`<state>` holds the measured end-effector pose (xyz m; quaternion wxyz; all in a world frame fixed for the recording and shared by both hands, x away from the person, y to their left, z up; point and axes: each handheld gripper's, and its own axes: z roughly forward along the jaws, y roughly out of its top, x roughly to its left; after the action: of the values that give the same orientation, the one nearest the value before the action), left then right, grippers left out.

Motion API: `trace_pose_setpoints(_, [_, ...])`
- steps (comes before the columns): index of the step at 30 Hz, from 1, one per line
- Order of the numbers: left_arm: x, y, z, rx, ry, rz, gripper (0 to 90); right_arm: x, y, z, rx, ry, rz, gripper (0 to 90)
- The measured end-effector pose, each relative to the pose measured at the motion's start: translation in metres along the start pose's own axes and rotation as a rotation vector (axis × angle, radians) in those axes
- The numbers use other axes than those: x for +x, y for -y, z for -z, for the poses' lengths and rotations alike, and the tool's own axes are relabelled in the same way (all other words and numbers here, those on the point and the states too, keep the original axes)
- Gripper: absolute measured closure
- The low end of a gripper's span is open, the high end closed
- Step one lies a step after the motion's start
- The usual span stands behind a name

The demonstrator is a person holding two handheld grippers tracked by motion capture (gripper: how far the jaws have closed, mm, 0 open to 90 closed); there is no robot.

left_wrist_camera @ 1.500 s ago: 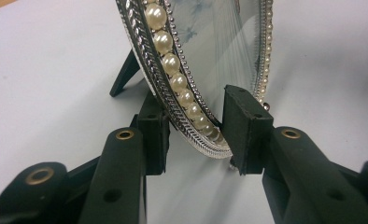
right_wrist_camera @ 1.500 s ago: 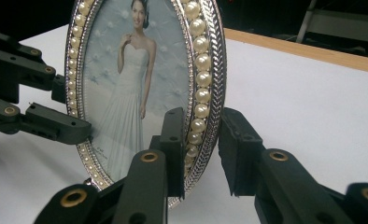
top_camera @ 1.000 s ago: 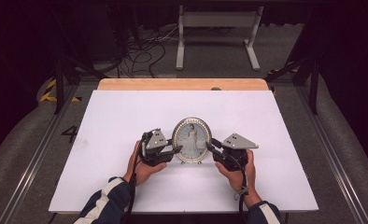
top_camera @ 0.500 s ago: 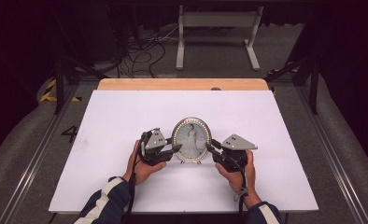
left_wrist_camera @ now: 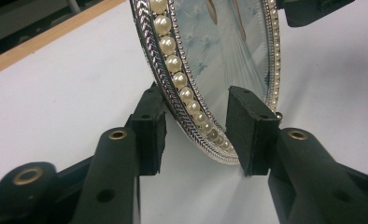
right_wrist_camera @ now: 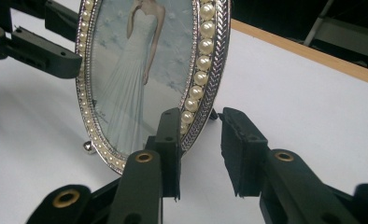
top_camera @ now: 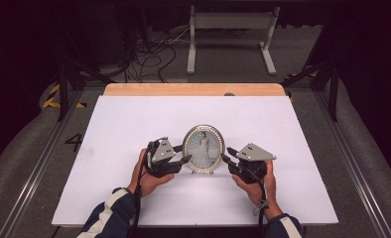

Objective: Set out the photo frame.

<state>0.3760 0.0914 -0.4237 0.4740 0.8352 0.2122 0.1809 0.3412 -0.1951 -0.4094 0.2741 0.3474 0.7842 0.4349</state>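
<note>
While two tools (top_camera: 184,157) (top_camera: 227,157) just opened, one oval frame (top_camera: 203,148) stands—upright.

I'm looking at an oval picture frame (top_camera: 203,148): silver braided rim, a ring of cream pearls, and a pale blue photo of a figure in a white gown. My grippers are black, the table sheet (top_camera: 134,119) white, its far edge bare wood.

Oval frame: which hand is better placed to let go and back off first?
Likely the right gripper: its fingers show a clear gap behind the oval frame. The left gripper looks closer against the rim.
</note>
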Motion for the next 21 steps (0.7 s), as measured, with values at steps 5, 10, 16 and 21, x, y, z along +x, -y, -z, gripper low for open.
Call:
trace_pose_setpoints(5, [-0.001,0.0,0.005,-0.006,-0.005,-0.023,56.2,-0.001,-0.001,0.006,-0.001,-0.003,0.028,67.3])
trace_pose_setpoints(10, [-0.002,0.001,0.008,0.003,-0.011,-0.038,53.1,-0.001,0.0,0.009,0.007,-0.005,0.055,64.2])
trace_pose_setpoints(16, [-0.002,0.004,0.013,0.019,-0.017,-0.062,47.8,-0.002,0.001,0.012,0.016,-0.004,0.075,58.8])
trace_pose_setpoints(21, [-0.002,0.007,0.018,0.032,-0.035,-0.079,42.9,-0.003,0.003,0.013,0.03,-0.001,0.079,51.7])
